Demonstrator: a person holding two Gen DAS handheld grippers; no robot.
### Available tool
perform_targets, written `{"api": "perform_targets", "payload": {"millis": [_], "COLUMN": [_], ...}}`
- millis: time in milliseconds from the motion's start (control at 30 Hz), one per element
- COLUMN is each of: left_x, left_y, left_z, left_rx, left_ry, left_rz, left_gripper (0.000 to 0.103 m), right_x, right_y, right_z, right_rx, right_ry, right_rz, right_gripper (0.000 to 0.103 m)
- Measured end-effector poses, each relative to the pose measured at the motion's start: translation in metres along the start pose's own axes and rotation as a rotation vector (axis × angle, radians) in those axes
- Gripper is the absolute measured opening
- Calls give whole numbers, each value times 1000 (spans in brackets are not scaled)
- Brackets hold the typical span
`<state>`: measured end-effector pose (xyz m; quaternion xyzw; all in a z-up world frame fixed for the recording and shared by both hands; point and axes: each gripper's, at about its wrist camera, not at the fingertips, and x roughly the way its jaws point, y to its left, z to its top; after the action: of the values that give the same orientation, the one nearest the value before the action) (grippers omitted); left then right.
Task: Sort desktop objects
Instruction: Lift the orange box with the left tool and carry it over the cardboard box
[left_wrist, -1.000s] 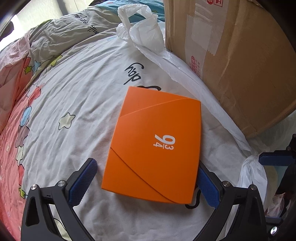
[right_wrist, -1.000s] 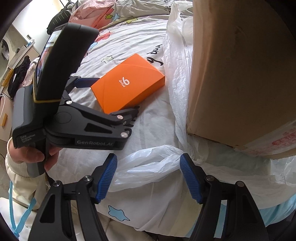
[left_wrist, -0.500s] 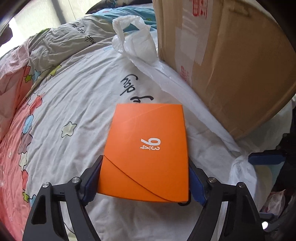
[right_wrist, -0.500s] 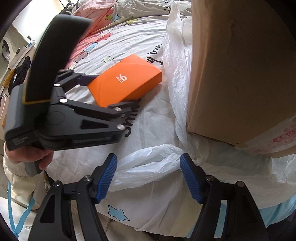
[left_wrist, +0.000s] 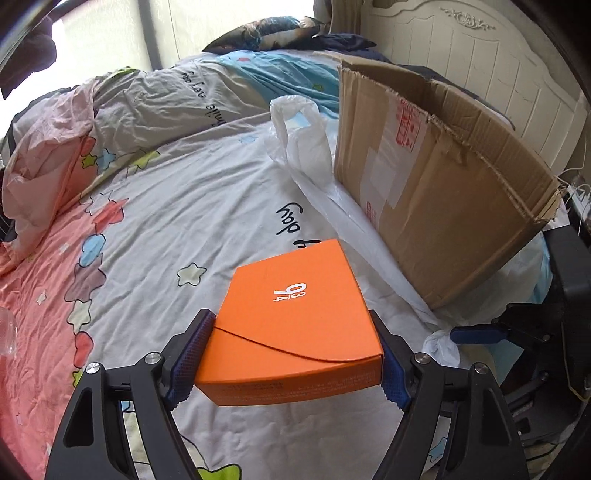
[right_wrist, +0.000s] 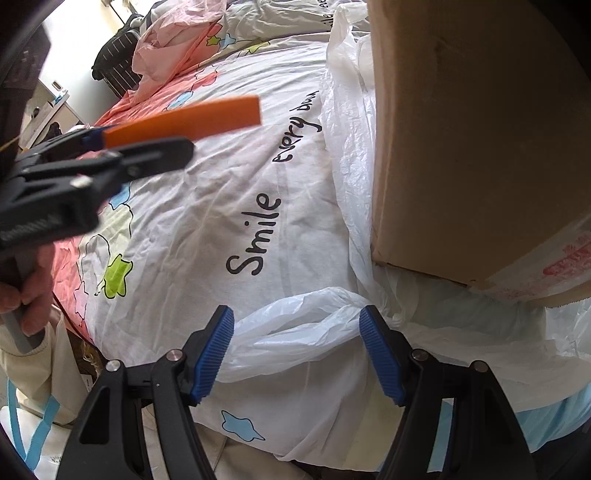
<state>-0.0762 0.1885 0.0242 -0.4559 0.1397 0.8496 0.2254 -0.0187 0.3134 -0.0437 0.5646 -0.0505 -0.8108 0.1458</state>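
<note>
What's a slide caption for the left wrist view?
Left tool shut on the orange box, held above the printed bedsheet beside the open cardboard carton.

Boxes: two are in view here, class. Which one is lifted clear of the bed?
The small orange box, clamped between the left gripper pads and raised off the quilt. The large cardboard box stands on the bed, untouched.

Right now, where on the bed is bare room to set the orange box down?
Free: the white sheet around "Smile", between the pink star border and the plastic bag. Crowded: beside the carton, where the bag lies, and near the right tongs.
</note>
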Motion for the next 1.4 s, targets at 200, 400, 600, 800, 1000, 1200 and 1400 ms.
{"api": "perform_targets", "payload": {"millis": [200,400,600,800,1000,1200,1400], "left_x": [-23,-45,-65,-89,-101,-102,-94], "left_y": [-1,-9,-20,-30,-60,-94,-106], "left_z": [9,18,29,44,57,66,72], "left_rx": [-1,20,46,66,136,205,225], "left_ry": [-54,-92,-137,-189,-215,-226,-212], "left_rz": [4,-18,-34,-42,-71,-106,-130], "left_gripper": [81,81,81,81,81,81,81], "right_x": [0,1,2,1,2,-3,-41], "right_y": [-2,-5,-2,-5,-6,-8,-10], "right_z": [0,-3,-3,-5,-7,-10,-20], "right_rx": [8,20,8,15,18,26,29], "right_ry": [-4,-12,-12,-19,-22,-31,-117], "right_rz": [10,22,-2,2,15,22,-3], "right_gripper": [67,67,67,68,68,68,68]}}
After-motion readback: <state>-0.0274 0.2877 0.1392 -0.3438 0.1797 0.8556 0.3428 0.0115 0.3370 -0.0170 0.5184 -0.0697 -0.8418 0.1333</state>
